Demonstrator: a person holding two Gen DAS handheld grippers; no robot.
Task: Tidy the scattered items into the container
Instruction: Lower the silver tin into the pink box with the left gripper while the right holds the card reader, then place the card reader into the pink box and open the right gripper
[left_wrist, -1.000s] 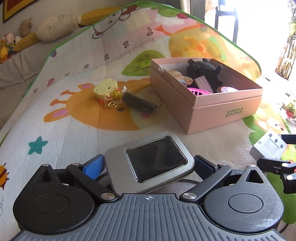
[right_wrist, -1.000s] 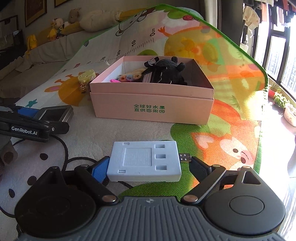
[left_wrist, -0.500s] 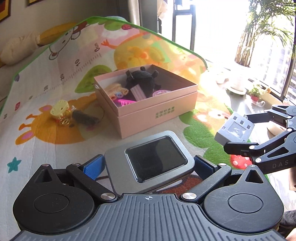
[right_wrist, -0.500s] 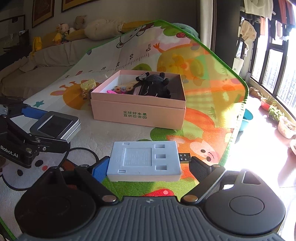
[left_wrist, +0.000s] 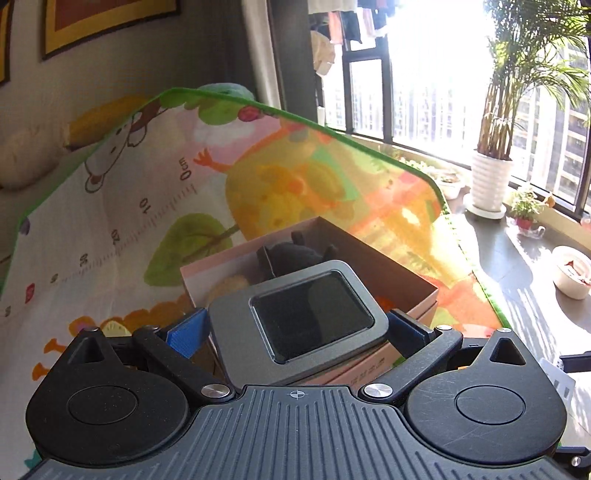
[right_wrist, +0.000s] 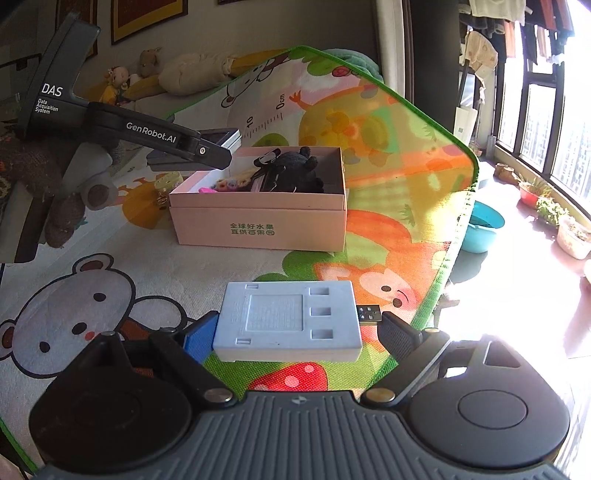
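Left claw (left_wrist: 295, 328) clamped on a grey windowed tin (left_wrist: 299, 317), held above the pink box's (right_wrist: 258, 221) near-left corner. Right claw (right_wrist: 295, 325) grips a pale blue plastic case (right_wrist: 288, 321) over the play mat (right_wrist: 388, 155), short of the box.

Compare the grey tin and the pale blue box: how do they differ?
The tin is dark grey metal with a window lid; the blue box is pale plastic with a USB plug sticking out. The tin is at the pink box; the blue box is short of it. Both are clamped between fingers.
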